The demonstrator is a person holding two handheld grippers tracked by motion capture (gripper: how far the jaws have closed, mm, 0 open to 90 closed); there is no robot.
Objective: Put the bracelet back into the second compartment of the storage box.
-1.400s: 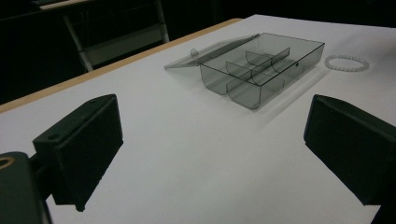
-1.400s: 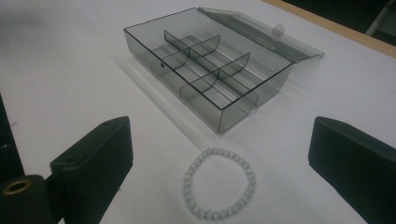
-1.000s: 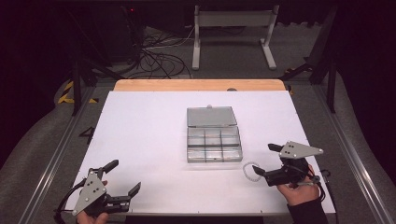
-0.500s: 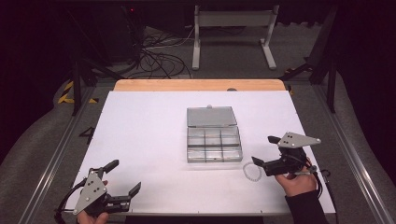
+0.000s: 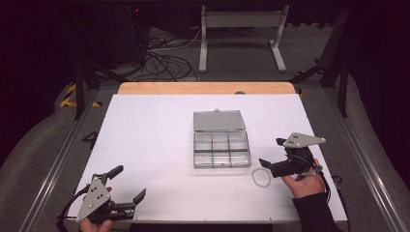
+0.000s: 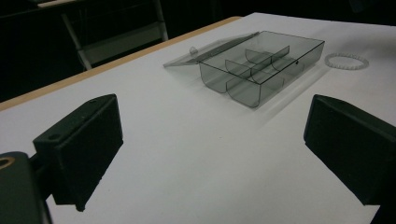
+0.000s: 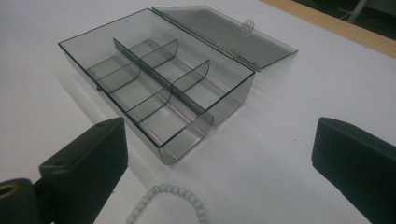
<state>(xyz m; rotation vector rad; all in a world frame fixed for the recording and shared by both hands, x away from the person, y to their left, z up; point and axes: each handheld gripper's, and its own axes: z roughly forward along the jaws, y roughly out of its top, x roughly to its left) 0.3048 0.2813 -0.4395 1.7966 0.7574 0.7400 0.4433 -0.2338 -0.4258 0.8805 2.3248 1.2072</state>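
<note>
A clear grey plastic box with several compartments sits open at the table's middle, its lid laid flat behind it. A white bead bracelet lies on the table just right of the box's front corner. My right gripper hovers open beside the bracelet, pointing left toward box and bracelet, with nothing between its jaws. My left gripper rests open near the front left edge, far from the box and bracelet.
The white table ends in a wooden strip at the back. Beyond it are a metal stand and cables on the floor. Metal rails run along both sides.
My right gripper has risen a little and moved back from the front edge, staying open by the bracelet. The left gripper has not moved.
</note>
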